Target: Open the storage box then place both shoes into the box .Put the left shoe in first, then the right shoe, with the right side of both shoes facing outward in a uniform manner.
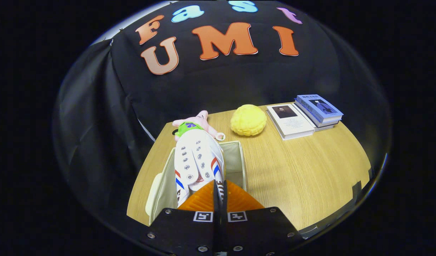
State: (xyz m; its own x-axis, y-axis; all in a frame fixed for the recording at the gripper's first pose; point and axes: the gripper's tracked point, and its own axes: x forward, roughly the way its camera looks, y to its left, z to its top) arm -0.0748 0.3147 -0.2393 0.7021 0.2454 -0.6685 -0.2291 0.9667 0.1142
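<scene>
The white lace-up sneaker with red and blue side stripes [197,161] sits in the lower middle of the frame, held at its heel collar between my fingers [219,193], which are clenched on it with almost no gap between them. Its toe points away from me, and it hangs over the open cream fabric storage box [239,160], whose walls show on both sides of it; I cannot tell whether the sole already touches the bottom. The box is open, so I judge that step done. I can make out only this one shoe, and which shoe it is I cannot say, so I cannot tell how much of the placing is left, nor check the facing of the sides. Beyond the toe lies a pink plush toy with a green top [193,124], then a yellow knobbly round cushion [248,120] at frame centre, and a white book [290,121] beside a stack of blue books [319,109] toward the upper right, all on the light wooden desk [303,167].
</scene>
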